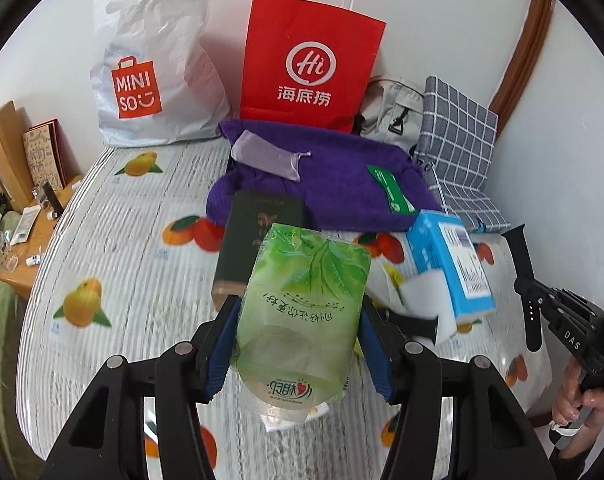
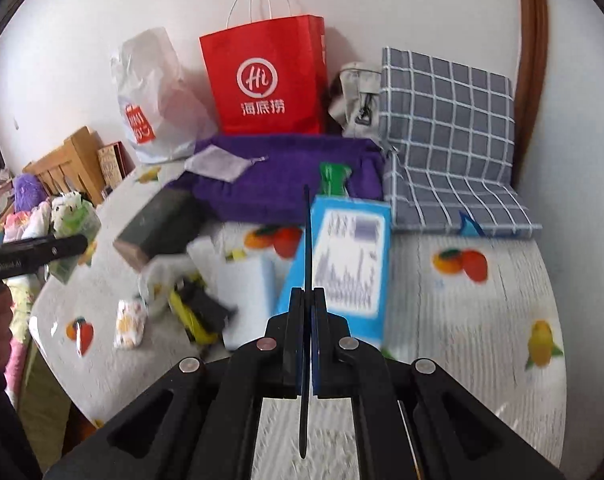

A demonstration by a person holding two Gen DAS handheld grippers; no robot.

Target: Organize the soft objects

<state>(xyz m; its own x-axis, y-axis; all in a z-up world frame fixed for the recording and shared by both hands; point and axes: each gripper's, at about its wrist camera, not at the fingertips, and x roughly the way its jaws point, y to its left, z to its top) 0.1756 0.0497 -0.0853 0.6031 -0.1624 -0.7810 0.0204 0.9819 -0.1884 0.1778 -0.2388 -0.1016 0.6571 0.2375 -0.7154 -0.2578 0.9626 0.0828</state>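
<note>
A: Gripping was seen on the green tissue pack (image 1: 302, 312), clamped between the fingers of the left hand-held gripper (image 1: 298, 344) and held above the fruit-print bed (image 1: 122, 240).

B: And the right hand-held gripper (image 2: 309, 320)?

A: It was closed on a black watch strap (image 2: 306, 248). A purple towel (image 1: 341, 188) and blue box (image 1: 449, 264) were seen beyond.

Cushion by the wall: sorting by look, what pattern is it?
The cushion is grey with white checks, clearest in the right wrist view.
</note>
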